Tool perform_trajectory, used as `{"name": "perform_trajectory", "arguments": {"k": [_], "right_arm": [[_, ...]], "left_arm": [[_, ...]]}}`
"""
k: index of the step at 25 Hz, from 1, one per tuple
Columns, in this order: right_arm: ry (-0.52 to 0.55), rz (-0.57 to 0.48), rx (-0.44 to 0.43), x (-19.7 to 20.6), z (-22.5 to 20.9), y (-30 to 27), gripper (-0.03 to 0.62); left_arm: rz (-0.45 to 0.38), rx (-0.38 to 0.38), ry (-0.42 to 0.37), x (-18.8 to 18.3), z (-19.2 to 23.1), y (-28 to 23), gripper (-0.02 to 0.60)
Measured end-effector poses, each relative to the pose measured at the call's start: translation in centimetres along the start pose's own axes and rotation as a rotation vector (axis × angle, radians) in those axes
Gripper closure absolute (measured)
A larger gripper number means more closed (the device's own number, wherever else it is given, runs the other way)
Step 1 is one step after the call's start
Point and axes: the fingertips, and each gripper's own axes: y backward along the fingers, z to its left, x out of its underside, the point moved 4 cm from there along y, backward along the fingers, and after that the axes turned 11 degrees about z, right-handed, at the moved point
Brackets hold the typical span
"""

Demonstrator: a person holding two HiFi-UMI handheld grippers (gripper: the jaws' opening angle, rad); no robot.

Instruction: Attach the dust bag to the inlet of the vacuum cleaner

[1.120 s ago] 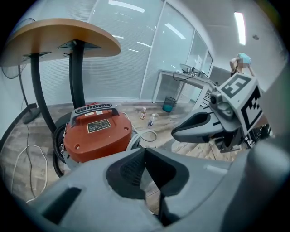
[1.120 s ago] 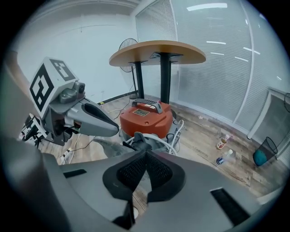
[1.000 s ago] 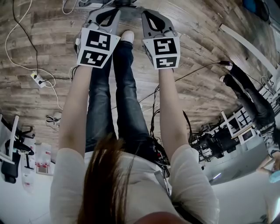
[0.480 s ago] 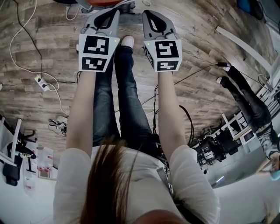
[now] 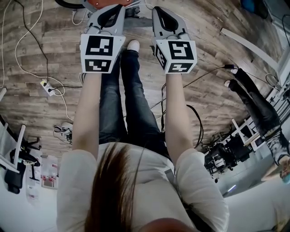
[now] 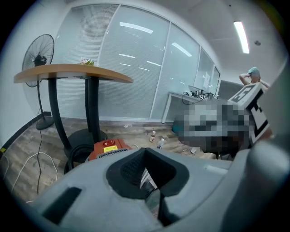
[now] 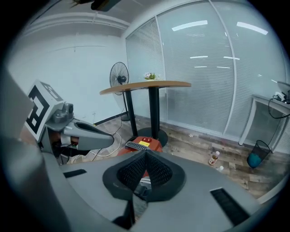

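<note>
The red-orange vacuum cleaner (image 6: 108,147) stands on the wooden floor just beyond both grippers, by the foot of a round table; it also shows as the red body (image 7: 145,143) in the right gripper view and as a sliver (image 5: 105,3) at the top of the head view. My left gripper (image 5: 117,7) and right gripper (image 5: 158,10) are held side by side at arm's length, above my legs. The left gripper (image 6: 145,150) has its pads together and holds nothing, and the right gripper (image 7: 145,153) is likewise shut and empty. I cannot make out a dust bag.
A tall table with a wooden top (image 6: 72,71) and a standing fan (image 6: 39,58) are behind the vacuum. Cables and a power strip (image 5: 47,86) lie on the floor at left. Small bottles (image 6: 154,135) lie further off. Another person (image 5: 253,97) stands at right.
Both grippers have risen together, still shut. The vacuum's red body has come into sight at the top edge of the head view.
</note>
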Motion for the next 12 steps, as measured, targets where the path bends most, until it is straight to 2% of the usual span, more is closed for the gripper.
{"name": "perform_trajectory", "arguments": {"k": [6,12], "right_arm": [[-0.05,-0.083,0.004,-2.9,0.0,3.2,0.592],[-0.041,-0.134,0.012,-5.8,0.4,7.0,0.592]], "left_arm": [[-0.069,-0.019,-0.021,-3.3,-0.4,3.0,0.565],[-0.148,-0.053,-0.022,-6.8,-0.3,6.8,0.565]]}}
